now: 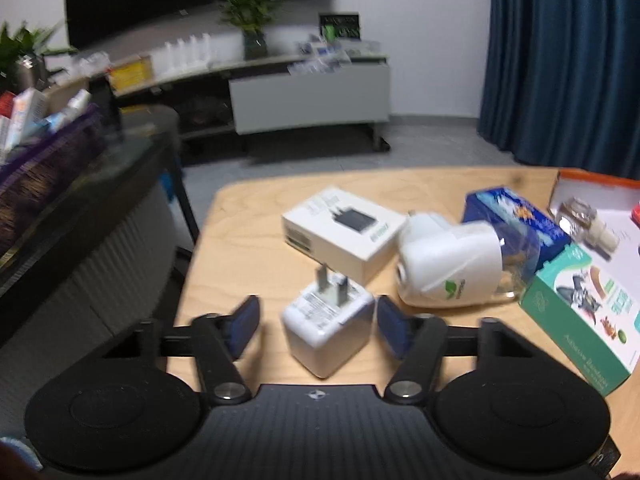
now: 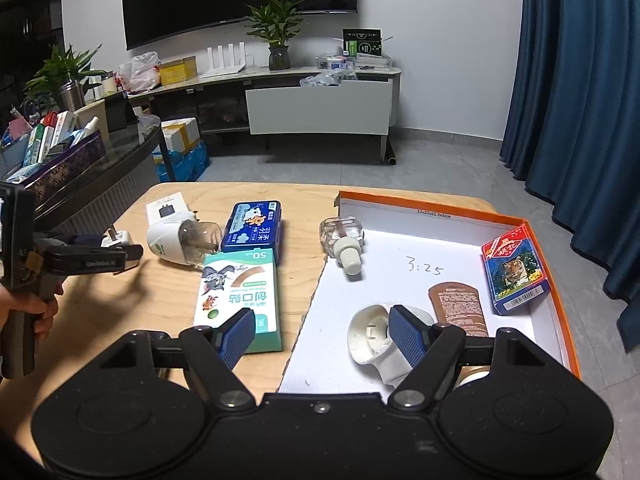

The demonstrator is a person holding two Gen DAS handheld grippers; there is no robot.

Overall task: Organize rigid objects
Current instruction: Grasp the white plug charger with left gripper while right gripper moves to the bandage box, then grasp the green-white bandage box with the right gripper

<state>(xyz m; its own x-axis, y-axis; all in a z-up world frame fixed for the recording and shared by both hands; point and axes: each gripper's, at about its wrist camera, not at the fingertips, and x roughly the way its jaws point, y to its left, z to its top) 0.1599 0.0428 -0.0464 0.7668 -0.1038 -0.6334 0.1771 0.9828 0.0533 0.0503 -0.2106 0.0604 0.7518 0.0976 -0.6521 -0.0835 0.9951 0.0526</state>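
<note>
Wooden counter point(image 2: 304, 200) carries loose boxes at nine o'clock of the orange-rimmed tray point(image 2: 556, 312). Left gripper point(image 1: 316, 326) brackets the white plug adapter point(image 1: 326, 328), fingers narrowed, one pad touching, the other apart. Right gripper point(image 2: 324, 330) hangs wide and empty. Grasping step, I judge; next, finish closing, then carry toward three o'clock.

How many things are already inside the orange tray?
4 visible in the orange tray: clear refill bottle at its far left edge, tiger card box right, brown sachet middle, white plug-in near. The right claw may hide more.
</note>
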